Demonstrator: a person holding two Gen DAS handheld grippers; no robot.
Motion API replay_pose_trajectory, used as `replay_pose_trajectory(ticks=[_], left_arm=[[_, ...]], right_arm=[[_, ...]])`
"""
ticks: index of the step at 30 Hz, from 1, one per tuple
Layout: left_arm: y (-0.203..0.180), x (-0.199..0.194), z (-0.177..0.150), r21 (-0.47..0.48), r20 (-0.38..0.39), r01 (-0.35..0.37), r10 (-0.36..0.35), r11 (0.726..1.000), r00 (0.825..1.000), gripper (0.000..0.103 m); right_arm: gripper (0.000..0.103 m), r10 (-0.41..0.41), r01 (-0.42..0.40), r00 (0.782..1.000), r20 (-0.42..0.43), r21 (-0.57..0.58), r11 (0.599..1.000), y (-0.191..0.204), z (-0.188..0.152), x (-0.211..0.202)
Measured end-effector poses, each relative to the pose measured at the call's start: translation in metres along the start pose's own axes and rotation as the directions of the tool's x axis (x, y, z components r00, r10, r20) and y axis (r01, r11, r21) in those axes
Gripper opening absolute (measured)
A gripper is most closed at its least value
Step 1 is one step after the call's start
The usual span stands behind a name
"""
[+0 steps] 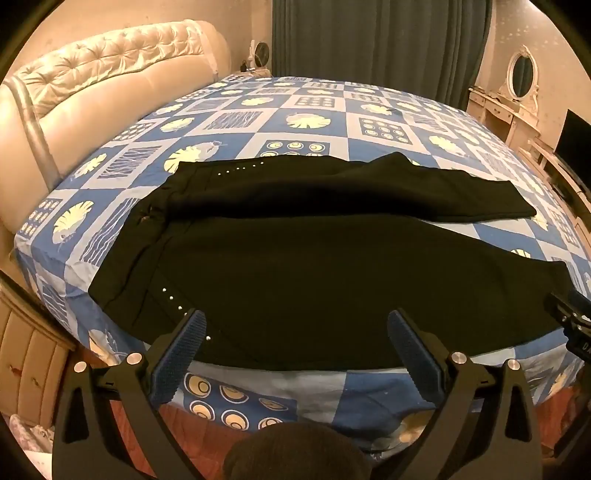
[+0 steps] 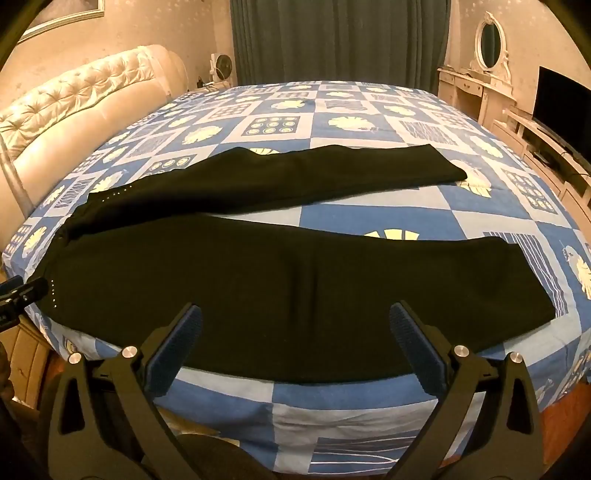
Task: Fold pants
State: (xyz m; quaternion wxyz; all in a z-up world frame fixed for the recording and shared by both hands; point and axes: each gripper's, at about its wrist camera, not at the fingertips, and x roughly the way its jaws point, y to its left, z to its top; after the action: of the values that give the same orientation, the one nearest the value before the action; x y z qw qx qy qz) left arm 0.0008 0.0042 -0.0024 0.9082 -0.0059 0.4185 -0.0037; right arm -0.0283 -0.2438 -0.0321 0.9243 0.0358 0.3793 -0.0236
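Black pants point(image 1: 314, 266) lie spread flat on the bed, waist to the left, both legs running right and splayed apart; they also show in the right wrist view point(image 2: 295, 280). Small white studs mark the waist side. My left gripper point(image 1: 297, 325) is open and empty, hovering over the near leg close to the bed's front edge, towards the waist end. My right gripper point(image 2: 295, 317) is open and empty over the middle of the near leg. The right gripper's tip shows at the left wrist view's right edge point(image 1: 569, 314). The left gripper shows at the right wrist view's left edge point(image 2: 22, 295).
The bed has a blue patterned sheet point(image 1: 303, 122) and a cream tufted headboard point(image 1: 92, 81) on the left. Dark curtains point(image 2: 340, 37) hang behind. A dressing table with an oval mirror point(image 2: 489, 35) and a TV point(image 2: 557, 99) stand at the right.
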Motion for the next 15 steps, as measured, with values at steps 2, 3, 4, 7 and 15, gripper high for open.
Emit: replay_pose_trajectory(ticks=[2,3,4,7,15], left_arm=[[-0.0006,0.0002,0.0,0.001,0.001,-0.002,0.002,1.0,1.0,0.098],[-0.0006,0.0005,-0.0003,0.004,0.0,-0.002,0.002,1.0,1.0,0.098],[-0.0006,0.0007,-0.0003,0.004,-0.001,-0.002,0.002,1.0,1.0,0.098],[-0.0009,0.001,-0.0012,0.006,-0.002,-0.001,0.001,1.0,1.0,0.098],[-0.0024,0.0016,-0.0019,0.012,-0.002,-0.006,0.006,1.0,1.0,0.098]], right_arm=[[0.101,0.0,0.0,1.0,0.001,0.0,1.0,-0.0003,-0.0007,0.0001],[0.101,0.0,0.0,1.0,0.001,0.001,1.0,-0.0002,-0.0006,0.0],[0.101,0.0,0.0,1.0,0.001,0.002,1.0,-0.0001,-0.0005,-0.0001],[0.101,0.001,-0.001,1.0,-0.002,0.002,1.0,-0.0006,-0.0015,0.0014],[0.101,0.001,-0.001,1.0,-0.001,0.004,1.0,-0.0007,-0.0021,0.0017]])
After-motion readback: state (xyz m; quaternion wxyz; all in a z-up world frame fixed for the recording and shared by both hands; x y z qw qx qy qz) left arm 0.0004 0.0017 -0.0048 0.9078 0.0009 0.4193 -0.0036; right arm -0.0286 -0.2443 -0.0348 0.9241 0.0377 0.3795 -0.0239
